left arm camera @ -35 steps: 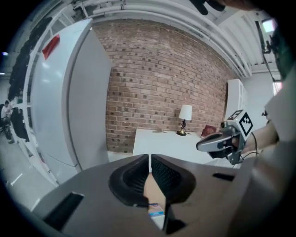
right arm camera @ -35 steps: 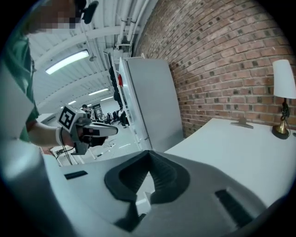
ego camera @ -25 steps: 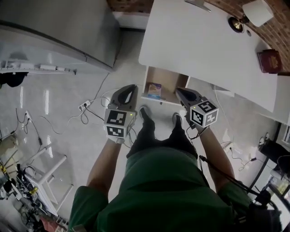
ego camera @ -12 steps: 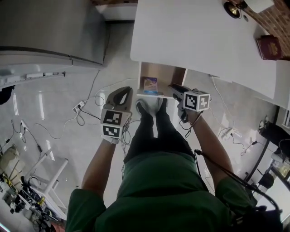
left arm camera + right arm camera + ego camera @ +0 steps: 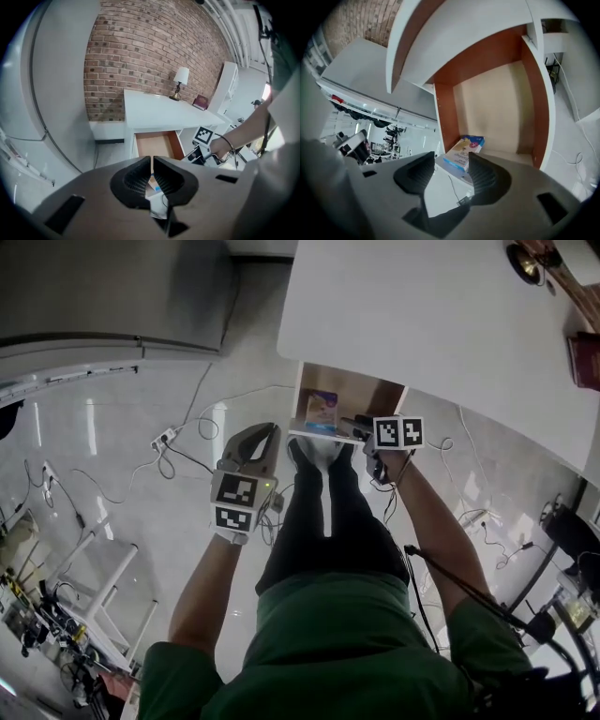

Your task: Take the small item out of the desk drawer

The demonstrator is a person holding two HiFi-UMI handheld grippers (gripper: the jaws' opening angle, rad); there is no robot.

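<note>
Beneath white desk (image 5: pixel 422 324), open drawer (image 5: pixel 367 396), glossy floor (image 5: pixel 112 474)

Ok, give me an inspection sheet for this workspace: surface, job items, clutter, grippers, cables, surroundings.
Surface: white desk, mostly bare.
Job's things: drawer open; small box lying in its front corner.
Clutter: lamp and red book at the desk's far edge.
Grippers: left gripper shut, empty; right gripper open, jaws have just been opening, box ahead between them, not gripped.
Cables: power strip with cords on the floor.
Surroundings: brick wall; grey cabinet.
</note>
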